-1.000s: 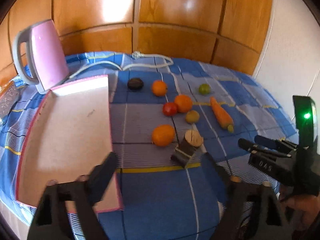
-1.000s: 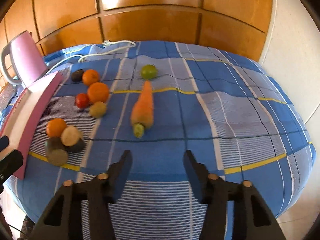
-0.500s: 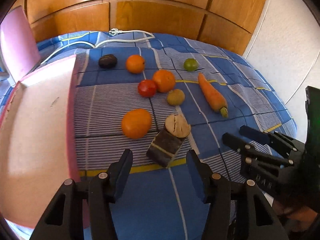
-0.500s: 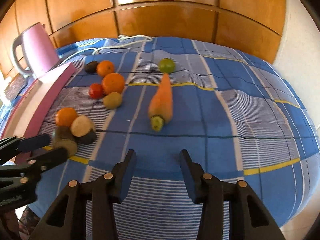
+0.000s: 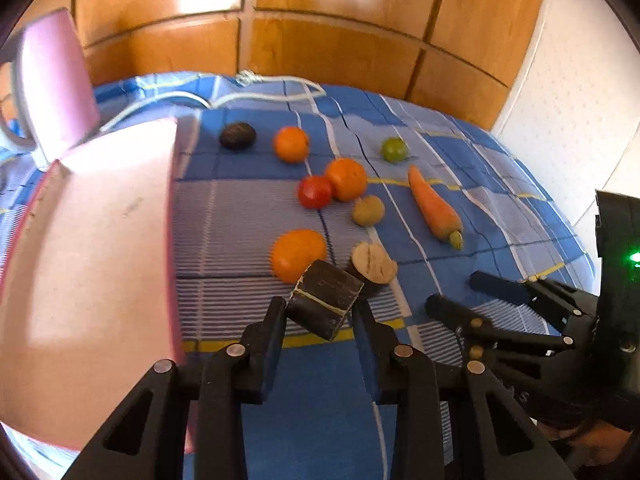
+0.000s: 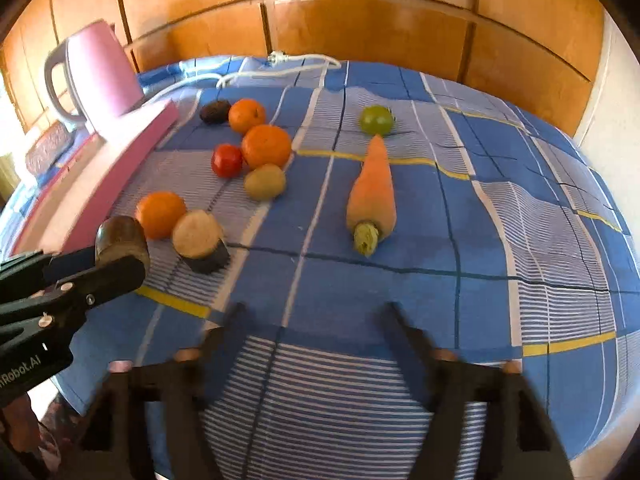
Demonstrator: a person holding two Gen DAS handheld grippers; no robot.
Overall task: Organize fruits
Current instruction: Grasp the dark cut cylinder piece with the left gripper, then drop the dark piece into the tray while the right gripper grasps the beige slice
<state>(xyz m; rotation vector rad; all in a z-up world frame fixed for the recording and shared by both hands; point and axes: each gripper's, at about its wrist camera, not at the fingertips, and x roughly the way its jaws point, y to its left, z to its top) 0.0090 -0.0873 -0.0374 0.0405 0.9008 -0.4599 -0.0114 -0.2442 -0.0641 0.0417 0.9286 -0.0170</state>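
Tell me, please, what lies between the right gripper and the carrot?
Nothing lies there: in the right wrist view only bare blue checked cloth separates the right gripper from the carrot.

Open blue checked cloth (image 6: 460,208) is being left free right of the carrot (image 6: 372,196). The left side is being blocked by the pink tray (image 5: 92,248) and the pink kettle (image 6: 102,72). The middle is being crowded by oranges (image 6: 266,146), a tomato (image 6: 226,160) and a cut piece (image 6: 198,234). Near-left passage is being narrowed by the left gripper (image 5: 320,314), whose jaws are closing on a dark block (image 5: 326,304).
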